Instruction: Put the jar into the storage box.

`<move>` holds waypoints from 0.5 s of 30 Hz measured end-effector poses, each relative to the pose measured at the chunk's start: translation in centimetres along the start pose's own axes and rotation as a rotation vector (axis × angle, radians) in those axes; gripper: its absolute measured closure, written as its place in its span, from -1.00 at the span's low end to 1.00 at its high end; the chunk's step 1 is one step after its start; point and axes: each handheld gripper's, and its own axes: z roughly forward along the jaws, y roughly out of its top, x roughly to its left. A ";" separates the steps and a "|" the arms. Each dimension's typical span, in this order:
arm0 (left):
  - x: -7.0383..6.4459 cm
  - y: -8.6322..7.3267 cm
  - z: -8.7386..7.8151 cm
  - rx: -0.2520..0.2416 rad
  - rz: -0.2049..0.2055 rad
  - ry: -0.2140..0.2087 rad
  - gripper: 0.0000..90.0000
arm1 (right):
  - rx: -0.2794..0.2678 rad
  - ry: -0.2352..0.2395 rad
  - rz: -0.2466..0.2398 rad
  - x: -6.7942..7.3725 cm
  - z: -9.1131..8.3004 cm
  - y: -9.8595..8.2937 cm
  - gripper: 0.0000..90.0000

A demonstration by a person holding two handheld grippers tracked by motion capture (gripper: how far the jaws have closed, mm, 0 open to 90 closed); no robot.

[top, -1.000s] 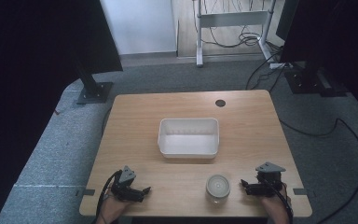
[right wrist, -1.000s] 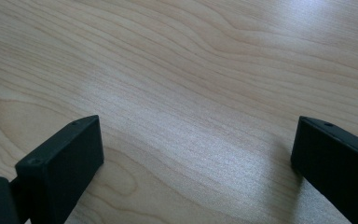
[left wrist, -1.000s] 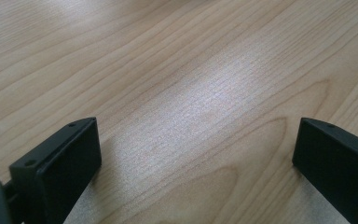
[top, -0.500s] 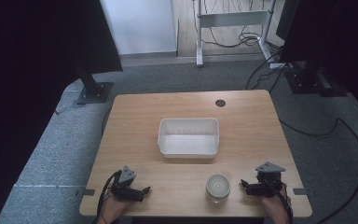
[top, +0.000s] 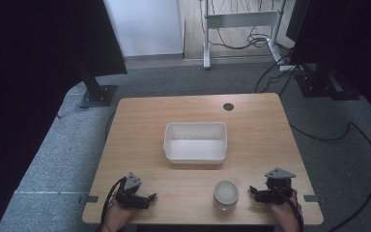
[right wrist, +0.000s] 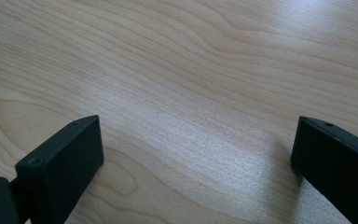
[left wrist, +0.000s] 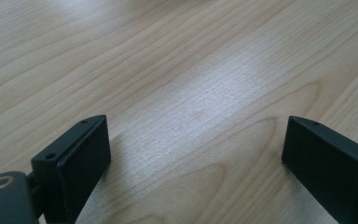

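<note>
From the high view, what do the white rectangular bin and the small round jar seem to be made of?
The white rectangular bin looks like matte moulded plastic: uniform white, rounded corners, thin walls. The small round jar appears to be clear glass or plastic with a pale lid; it is too small to tell which. The table shows light wood grain.

Jar [top: 225,194] contents too small to tell; both forearms cut off by bottom edge of high view.

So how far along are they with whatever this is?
Nothing looks done yet. The white tub is empty, and the small jar stands untouched on the table. The left tongs and right tongs are open, holding nothing, resting near the table's front edge. Everything remains ahead.
</note>
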 end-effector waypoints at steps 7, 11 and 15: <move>-0.5 0.4 -0.5 -0.025 0.010 -0.016 -0.82 | 0.000 0.000 0.000 0.0 0.0 0.0 -0.96; -1.0 0.7 -0.5 -0.035 0.025 -0.038 -0.82 | 0.000 0.000 0.000 0.0 0.0 0.0 -0.96; -1.6 0.9 -0.5 -0.049 0.036 -0.059 -0.82 | 0.000 0.000 0.000 0.0 0.0 0.0 -0.96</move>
